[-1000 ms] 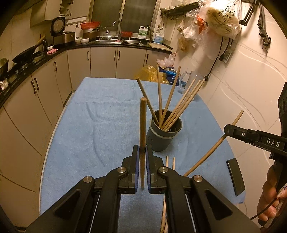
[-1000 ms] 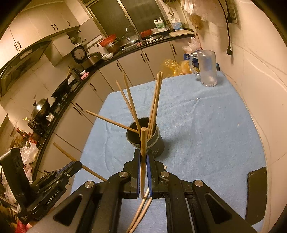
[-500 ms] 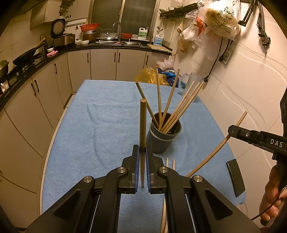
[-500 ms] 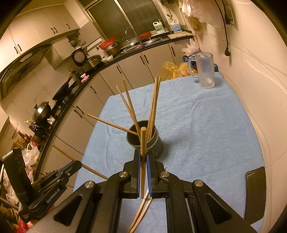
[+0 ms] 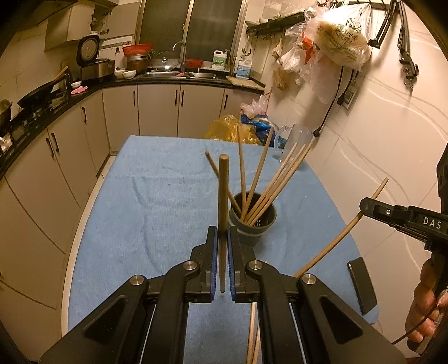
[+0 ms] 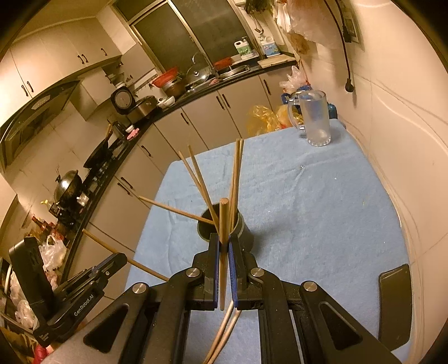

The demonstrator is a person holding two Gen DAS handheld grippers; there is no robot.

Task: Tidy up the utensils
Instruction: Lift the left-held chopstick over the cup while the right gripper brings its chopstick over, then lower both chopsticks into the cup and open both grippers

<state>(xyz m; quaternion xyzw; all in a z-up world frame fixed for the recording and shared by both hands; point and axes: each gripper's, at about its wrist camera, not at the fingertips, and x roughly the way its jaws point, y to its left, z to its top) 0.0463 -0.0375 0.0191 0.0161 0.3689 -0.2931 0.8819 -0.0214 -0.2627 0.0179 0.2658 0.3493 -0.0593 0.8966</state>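
Two round wooden chopsticks here: we've got the left tool [image 5: 221,246] clamped on one [image 5: 223,201], the right tool [image 6: 223,252] on another [image 6: 223,232], above the fuzzy blue towel-covered counter [image 6: 322,212], near the dark cylindrical holder [image 5: 253,224].

Beige cabinets [image 5: 156,112] under a black countertop [image 5: 179,79] are seen, dark windows [image 5: 193,26] behind, all warmly lit.

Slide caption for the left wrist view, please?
Left gripper clamps a chopstick upright before the dark cup of chopsticks.
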